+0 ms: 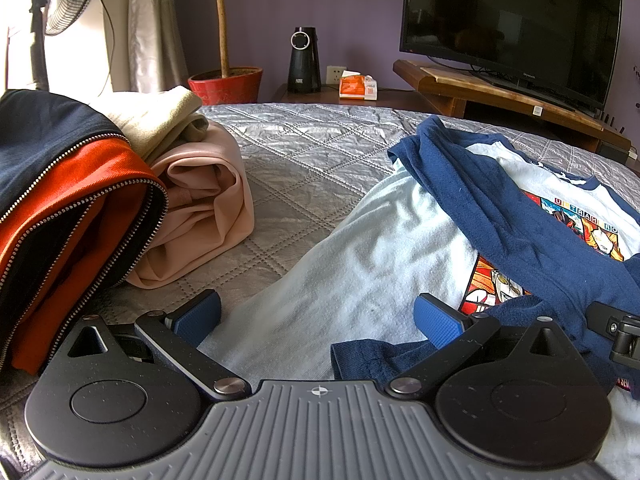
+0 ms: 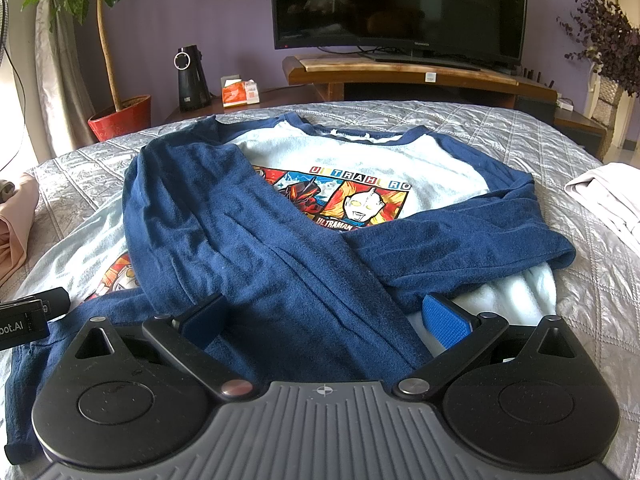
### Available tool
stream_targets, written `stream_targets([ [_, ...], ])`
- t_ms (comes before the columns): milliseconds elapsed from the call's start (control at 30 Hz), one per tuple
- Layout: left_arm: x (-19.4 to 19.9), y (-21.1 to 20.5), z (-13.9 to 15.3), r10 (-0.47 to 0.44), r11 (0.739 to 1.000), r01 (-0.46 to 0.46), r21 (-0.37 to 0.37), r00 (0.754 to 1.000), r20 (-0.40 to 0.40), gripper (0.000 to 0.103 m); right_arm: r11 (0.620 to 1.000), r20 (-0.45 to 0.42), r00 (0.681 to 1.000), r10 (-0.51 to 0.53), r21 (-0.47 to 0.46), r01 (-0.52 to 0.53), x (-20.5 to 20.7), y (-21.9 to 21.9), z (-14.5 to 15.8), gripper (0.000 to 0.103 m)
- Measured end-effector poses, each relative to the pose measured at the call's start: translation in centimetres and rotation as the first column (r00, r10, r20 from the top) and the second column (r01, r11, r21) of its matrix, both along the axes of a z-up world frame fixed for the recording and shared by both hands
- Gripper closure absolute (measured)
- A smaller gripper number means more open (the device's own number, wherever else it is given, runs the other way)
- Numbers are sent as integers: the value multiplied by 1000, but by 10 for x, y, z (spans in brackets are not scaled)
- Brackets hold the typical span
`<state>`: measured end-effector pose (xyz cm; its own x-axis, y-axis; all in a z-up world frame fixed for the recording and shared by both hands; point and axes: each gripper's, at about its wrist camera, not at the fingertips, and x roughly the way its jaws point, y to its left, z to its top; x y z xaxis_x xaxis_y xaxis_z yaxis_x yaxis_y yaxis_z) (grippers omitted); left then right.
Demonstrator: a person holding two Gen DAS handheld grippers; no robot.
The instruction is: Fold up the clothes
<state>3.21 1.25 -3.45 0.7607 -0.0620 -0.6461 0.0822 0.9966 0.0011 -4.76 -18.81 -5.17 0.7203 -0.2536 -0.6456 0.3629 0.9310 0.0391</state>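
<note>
In the left wrist view the left gripper (image 1: pixel 318 322) stands spread wide and empty over the near hem of the pale-blue raglan shirt with navy sleeves (image 1: pixel 360 264), which lies face-up on the grey quilted bedspread (image 1: pixel 304 152), collar pointing away toward the black television (image 1: pixel 508 24); bare quilt separates it from the folded pink garment (image 1: pixel 204 208). In the right wrist view the right gripper (image 2: pixel 322 320) is likewise spread and empty just above the crossed navy sleeves, with open quilt to the shirt's right before a white folded cloth (image 2: pixel 608 196).

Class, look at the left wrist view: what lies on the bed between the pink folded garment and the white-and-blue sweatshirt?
Nothing lies there. Between the pink folded garment and the sweatshirt, only bare grey quilted bedspread shows in the left wrist view.
</note>
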Motion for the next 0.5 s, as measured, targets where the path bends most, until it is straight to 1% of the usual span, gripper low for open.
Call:
stream_targets([
  [500, 0, 0, 0, 0, 1000, 0, 0, 1000, 0, 0, 1000, 0, 1000, 0, 0, 0, 0, 0, 0, 0],
])
